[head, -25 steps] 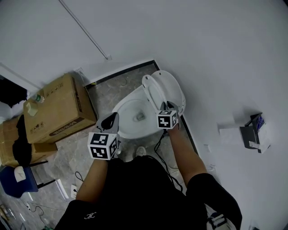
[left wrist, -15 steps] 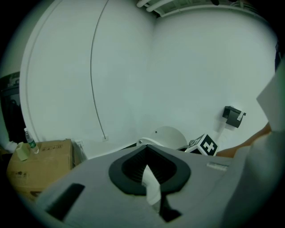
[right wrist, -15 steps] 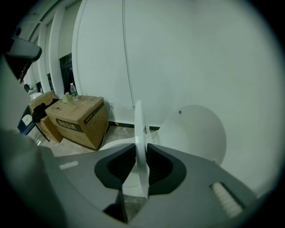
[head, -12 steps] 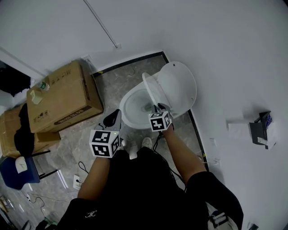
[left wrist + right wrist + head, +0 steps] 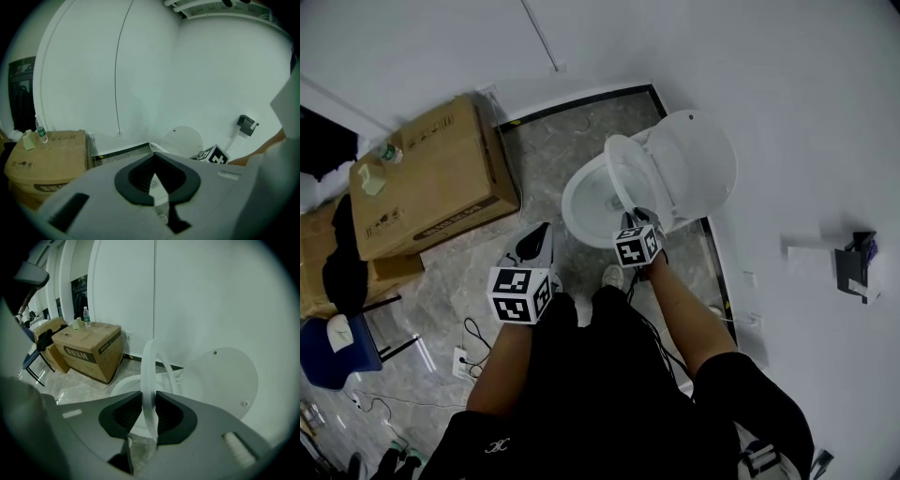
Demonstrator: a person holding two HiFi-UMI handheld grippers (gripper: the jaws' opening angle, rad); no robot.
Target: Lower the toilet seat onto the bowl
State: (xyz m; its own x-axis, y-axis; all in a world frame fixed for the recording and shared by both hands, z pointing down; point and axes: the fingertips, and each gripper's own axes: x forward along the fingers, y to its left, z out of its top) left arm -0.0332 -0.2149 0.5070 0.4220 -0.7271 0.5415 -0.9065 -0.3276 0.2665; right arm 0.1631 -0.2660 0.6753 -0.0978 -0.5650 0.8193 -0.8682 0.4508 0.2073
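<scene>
The white toilet seat (image 5: 622, 176) stands tilted over the bowl (image 5: 584, 202), away from the raised lid (image 5: 698, 161). My right gripper (image 5: 636, 217) is shut on the seat's front rim. In the right gripper view the seat (image 5: 148, 371) fills the gap between the dark pads (image 5: 123, 414) of the right gripper (image 5: 149, 417), whose jaws have just been opening a little with the rim still between them. My left gripper (image 5: 538, 236) hangs left of the bowl, shut and holding nothing. In its own view the left gripper (image 5: 153, 164) points toward the lid (image 5: 183, 139).
A cardboard box (image 5: 431, 178) stands left of the toilet with a bottle (image 5: 387, 152) on it. A cable and socket strip (image 5: 461, 361) lie on the tiled floor. A paper holder (image 5: 855, 266) hangs on the right wall. The person's feet (image 5: 612, 277) are at the bowl's front.
The seat has swung away from the lid toward the bowl, with the right gripper on its rim. Both grippers have come lower and closer to the person.
</scene>
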